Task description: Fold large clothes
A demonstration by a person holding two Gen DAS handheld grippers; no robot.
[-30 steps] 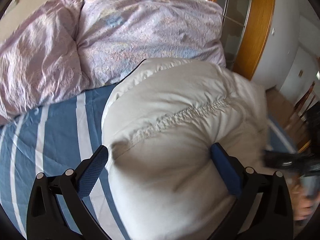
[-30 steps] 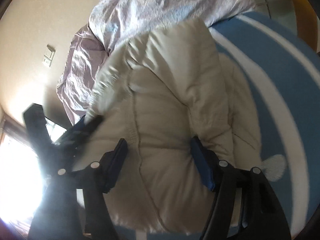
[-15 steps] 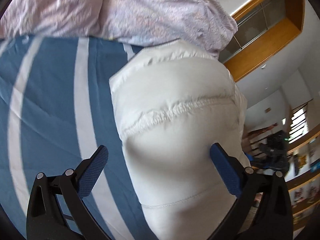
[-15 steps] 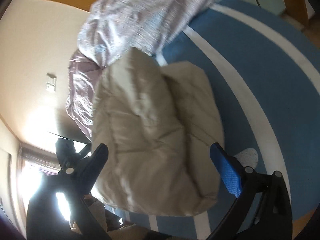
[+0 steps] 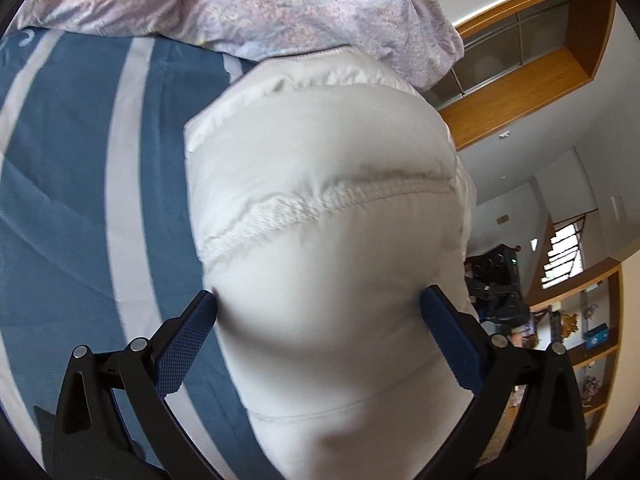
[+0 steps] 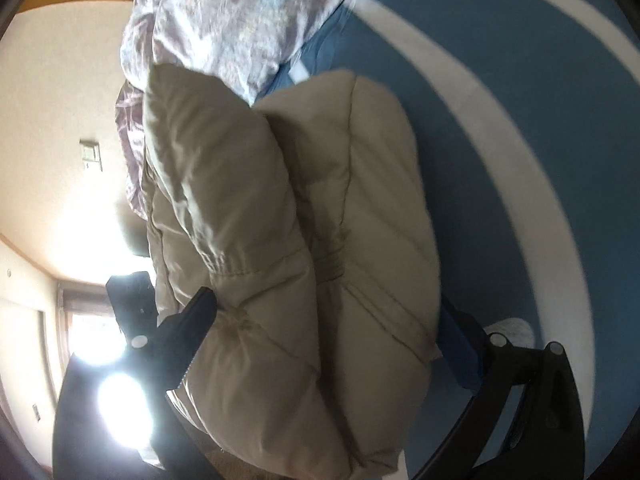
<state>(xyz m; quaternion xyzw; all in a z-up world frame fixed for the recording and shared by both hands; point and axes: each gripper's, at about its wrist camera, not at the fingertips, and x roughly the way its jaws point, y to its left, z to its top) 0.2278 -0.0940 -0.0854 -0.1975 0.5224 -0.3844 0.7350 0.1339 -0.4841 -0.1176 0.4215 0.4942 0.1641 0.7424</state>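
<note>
Left hand-held gripper [image 5: 318, 308]: you are holding it with its jaws spread wide, both blue pads [image 5: 186, 346] pressing into the sides of the puffy white jacket [image 5: 320, 208], so it is squeezing the bundle rather than pinching a seam. Right hand-held gripper [image 6: 328, 320]: you are bracing it likewise, jaws wide, straddling two stacked folds of the same jacket from the other end. The jacket is sitting folded on the blue-and-white striped bed sheet [image 5: 80, 184], its far edge lying against the crumpled lilac duvet [image 5: 280, 4] beyond. Whether it is resting fully on the bed or is lifted slightly cannot be told. Risk: the slick, springy padding is likely pushing back, so loosening either grip unevenly could be letting the upper fold slide off or spring open; pushing farther could be jamming it into the duvet.
</note>
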